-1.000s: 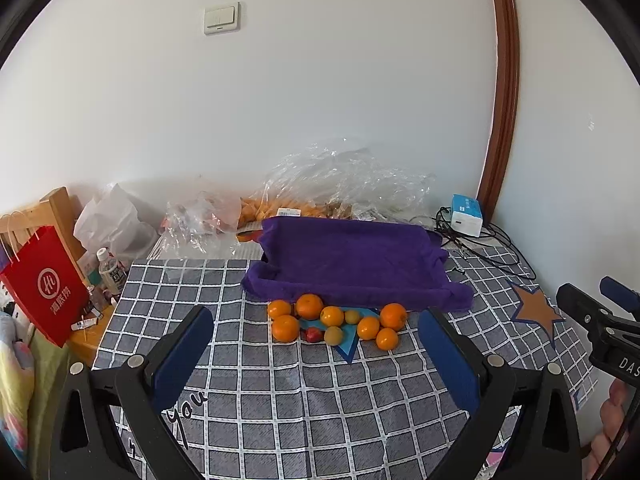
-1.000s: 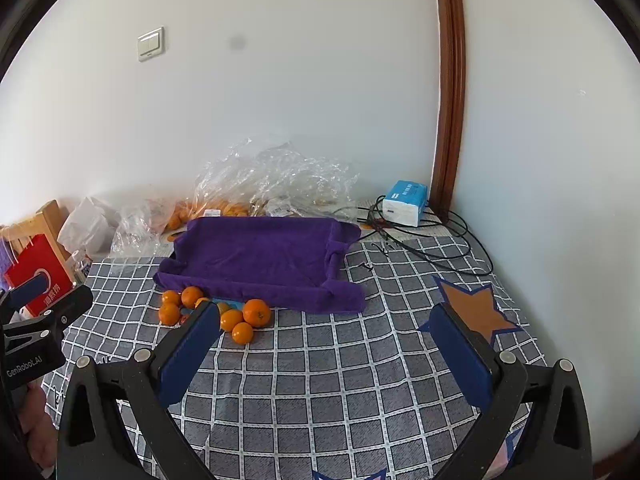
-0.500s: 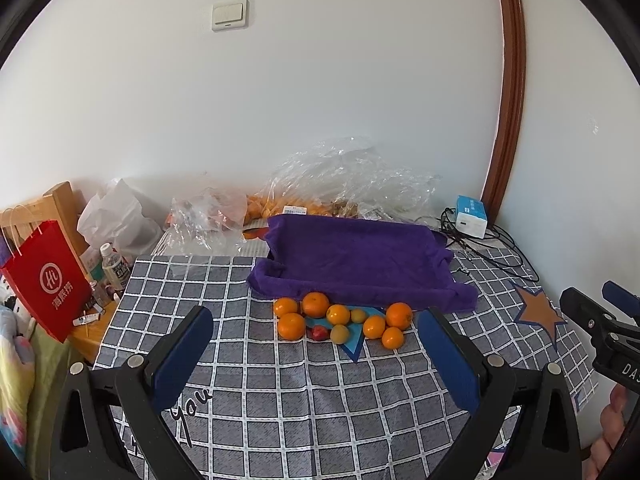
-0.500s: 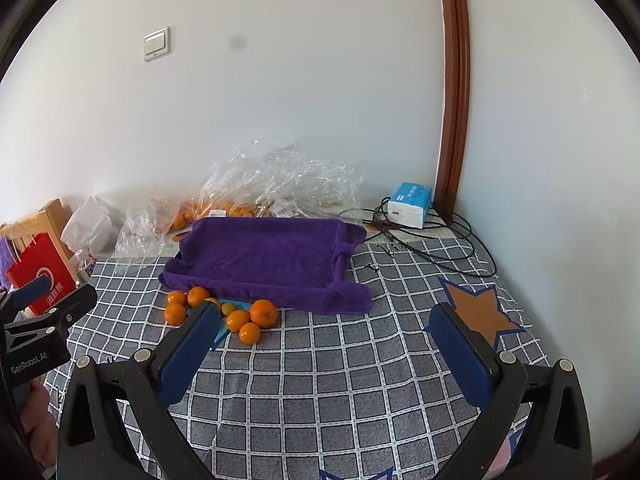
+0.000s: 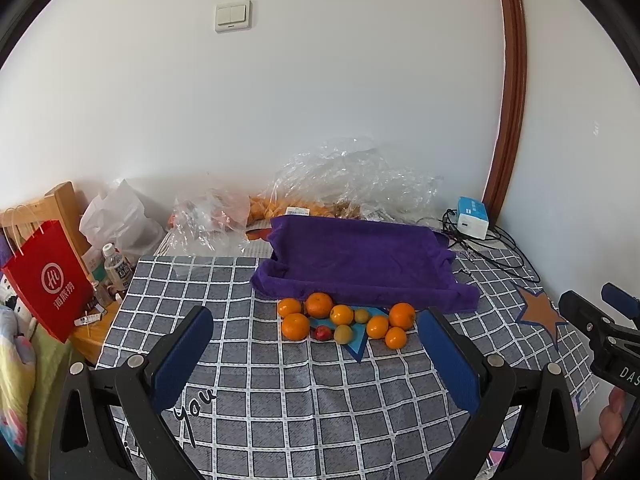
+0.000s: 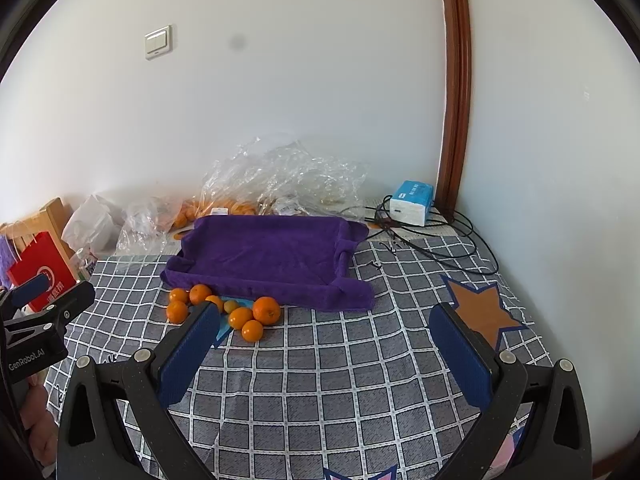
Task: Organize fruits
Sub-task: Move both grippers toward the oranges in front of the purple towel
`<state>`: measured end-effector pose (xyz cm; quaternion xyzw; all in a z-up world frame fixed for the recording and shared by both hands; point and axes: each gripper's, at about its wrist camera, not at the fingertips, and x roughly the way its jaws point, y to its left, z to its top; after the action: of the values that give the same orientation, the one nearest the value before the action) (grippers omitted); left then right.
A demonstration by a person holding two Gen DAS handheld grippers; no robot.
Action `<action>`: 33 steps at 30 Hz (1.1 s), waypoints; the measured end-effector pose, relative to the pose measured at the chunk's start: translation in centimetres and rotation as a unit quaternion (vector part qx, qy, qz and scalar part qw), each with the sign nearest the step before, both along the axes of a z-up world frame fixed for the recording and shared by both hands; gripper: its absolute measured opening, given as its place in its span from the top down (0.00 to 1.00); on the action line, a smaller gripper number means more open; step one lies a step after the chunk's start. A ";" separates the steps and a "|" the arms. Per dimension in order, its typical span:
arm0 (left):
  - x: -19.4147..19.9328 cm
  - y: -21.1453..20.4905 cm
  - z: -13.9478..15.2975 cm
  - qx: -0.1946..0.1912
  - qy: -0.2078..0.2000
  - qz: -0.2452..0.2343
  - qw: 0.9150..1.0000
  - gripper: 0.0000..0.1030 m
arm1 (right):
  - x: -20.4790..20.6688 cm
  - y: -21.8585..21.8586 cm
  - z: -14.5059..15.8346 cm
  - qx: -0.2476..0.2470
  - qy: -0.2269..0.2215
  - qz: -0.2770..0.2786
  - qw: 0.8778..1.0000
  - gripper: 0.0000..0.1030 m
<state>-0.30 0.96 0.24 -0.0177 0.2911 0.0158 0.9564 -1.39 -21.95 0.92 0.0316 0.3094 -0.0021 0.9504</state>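
Now closer to oranges (image 5: 344, 320), left hand-held gripper (image 5: 316, 330) spread.

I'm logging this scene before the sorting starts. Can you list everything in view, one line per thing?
oranges: seven, orange, loose on the cloth in front of the tray
small green fruits: two, yellow-green, among the oranges
small red fruit: one, red, front of the pile
towel-lined tray: one, purple, behind the fruit, nothing in it
checked tablecloth: one, grey and white, over the table
plastic bags: several, clear, against the wall
tissue pack: one, blue and white, back right corner
cables: black, by the tissue pack
paper bag: one, red, far left
left gripper: open, holding nothing
right gripper: open, holding nothing
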 end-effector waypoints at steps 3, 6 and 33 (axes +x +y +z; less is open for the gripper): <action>0.0 -0.1 0.1 0.001 -0.001 0.000 1.000 0.00 | 0.0 0.1 0.0 0.002 0.000 0.002 1.000 0.00; -0.1 0.1 0.1 0.002 -0.002 0.002 1.000 0.00 | 0.0 0.3 -0.1 0.002 -0.001 0.003 1.000 0.00; 0.0 1.3 -0.5 -0.003 -0.002 0.004 1.000 0.00 | -0.1 1.5 -0.7 -0.004 0.002 0.008 1.000 0.00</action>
<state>-0.34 2.30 -0.23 -0.0220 0.2887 0.0183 0.9570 -1.47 -20.46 0.25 0.0254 0.3119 0.0043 0.9498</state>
